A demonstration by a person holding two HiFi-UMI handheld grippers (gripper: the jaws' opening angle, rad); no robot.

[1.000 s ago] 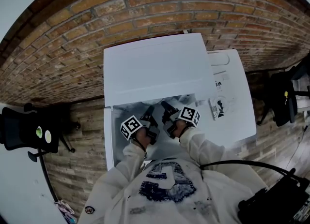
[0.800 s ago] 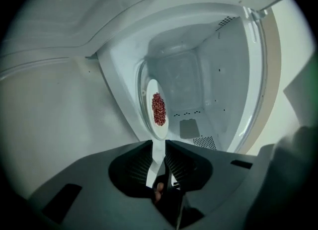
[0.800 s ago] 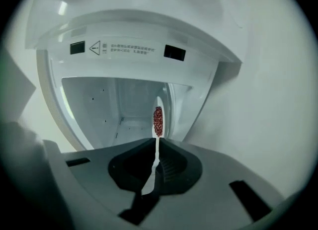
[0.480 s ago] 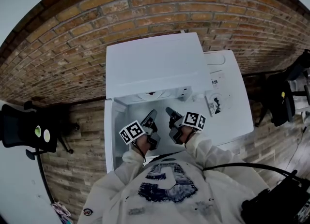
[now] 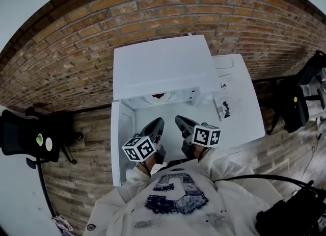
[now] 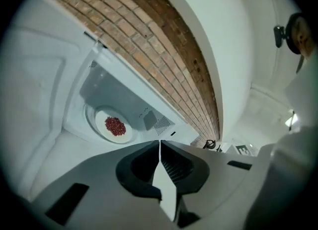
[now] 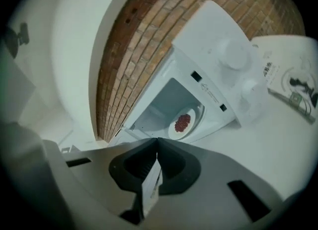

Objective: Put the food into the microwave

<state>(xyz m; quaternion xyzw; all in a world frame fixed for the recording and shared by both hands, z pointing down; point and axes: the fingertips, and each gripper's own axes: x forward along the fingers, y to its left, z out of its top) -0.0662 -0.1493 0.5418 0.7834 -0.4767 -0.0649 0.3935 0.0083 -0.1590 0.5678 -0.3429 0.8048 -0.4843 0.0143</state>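
Observation:
The white microwave (image 5: 163,67) stands on a white table (image 5: 247,128) with its door (image 5: 116,143) swung open to the left. Inside, a white plate of red food (image 5: 159,97) rests on the turntable; the same plate (image 6: 114,126) shows in the left gripper view, and the plate (image 7: 183,122) in the right gripper view. My left gripper (image 5: 157,124) and right gripper (image 5: 179,120) hover side by side in front of the opening, clear of the plate. The left gripper (image 6: 159,142) is shut on nothing. The right gripper (image 7: 157,139) has just been closing and is shut, with nothing between its jaws.
A printed leaflet (image 5: 224,108) lies on the table right of the microwave. The microwave's two knobs (image 7: 231,52) sit on its right front. A brick wall (image 5: 76,31) runs behind. A black chair (image 5: 30,138) stands at the left and black equipment (image 5: 293,102) at the right.
Both grippers have drawn back out of the microwave opening towards the person, risen and rolled. The plate of food now shows uncovered inside the cavity.

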